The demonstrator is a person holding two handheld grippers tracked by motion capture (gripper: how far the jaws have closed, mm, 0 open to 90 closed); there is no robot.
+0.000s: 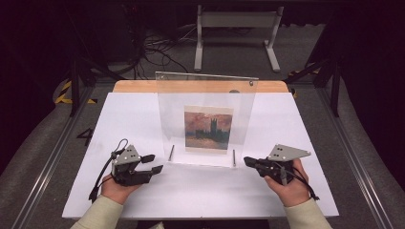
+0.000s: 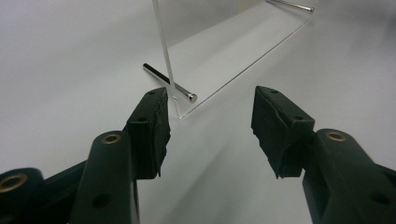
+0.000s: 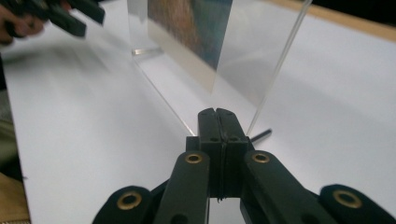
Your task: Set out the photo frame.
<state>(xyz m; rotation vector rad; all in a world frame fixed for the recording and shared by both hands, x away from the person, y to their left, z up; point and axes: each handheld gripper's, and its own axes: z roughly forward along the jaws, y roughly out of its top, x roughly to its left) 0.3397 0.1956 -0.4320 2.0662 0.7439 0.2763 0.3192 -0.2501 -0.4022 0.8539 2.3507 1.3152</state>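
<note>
Clear acrylic frame (image 1: 206, 119) standing upright mid-table on the white tabletop (image 1: 143, 119), sunset painting print (image 1: 208, 129) inside. Left gripper (image 1: 154, 163) low at its near-left corner — jaws spread, nothing between, metal pin (image 2: 169, 82) just ahead. Right gripper (image 1: 249, 161) at the near-right corner — jaws pressed together, empty, beside the other pin (image 1: 234, 157).

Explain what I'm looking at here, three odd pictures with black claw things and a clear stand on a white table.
A person sits at a white table, holding hand-operated tongs in each hand. One picture looks down from above; the other two come from cameras riding on the tongs. The left tongs stand open and empty; the right tongs are shut on nothing. Between them stands a clear acrylic frame holding a small painting print, with metal pins at its base. Nothing is held.
</note>
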